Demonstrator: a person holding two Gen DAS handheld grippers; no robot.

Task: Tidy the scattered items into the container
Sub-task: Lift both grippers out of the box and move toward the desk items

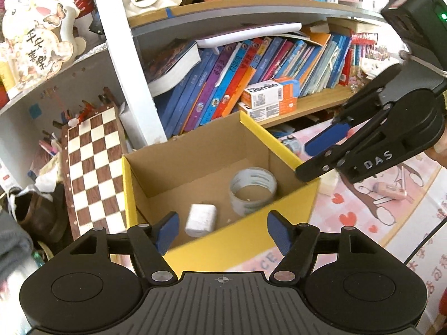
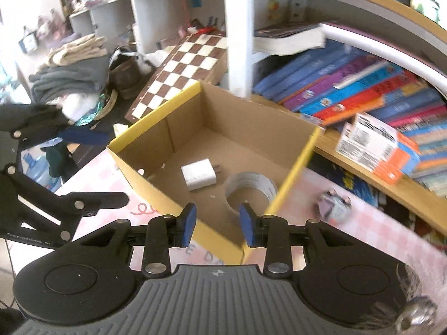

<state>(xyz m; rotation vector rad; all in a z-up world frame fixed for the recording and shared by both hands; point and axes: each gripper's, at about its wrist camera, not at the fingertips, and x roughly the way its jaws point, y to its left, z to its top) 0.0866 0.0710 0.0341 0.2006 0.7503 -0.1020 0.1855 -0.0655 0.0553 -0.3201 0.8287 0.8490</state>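
One open yellow-sided cardboard box holds two items: one roll of clear tape and one white plug-in charger block. Two grippers, left and right, both spread apart and empty.

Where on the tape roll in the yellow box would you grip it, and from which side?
Come from above: the tape roll lies flat in the box, hole up. Put one finger in the hole and one outside, pinching its wall on the side away from the box wall.

"usmile" on orange-white carton — "DAS" on right hand-held gripper.
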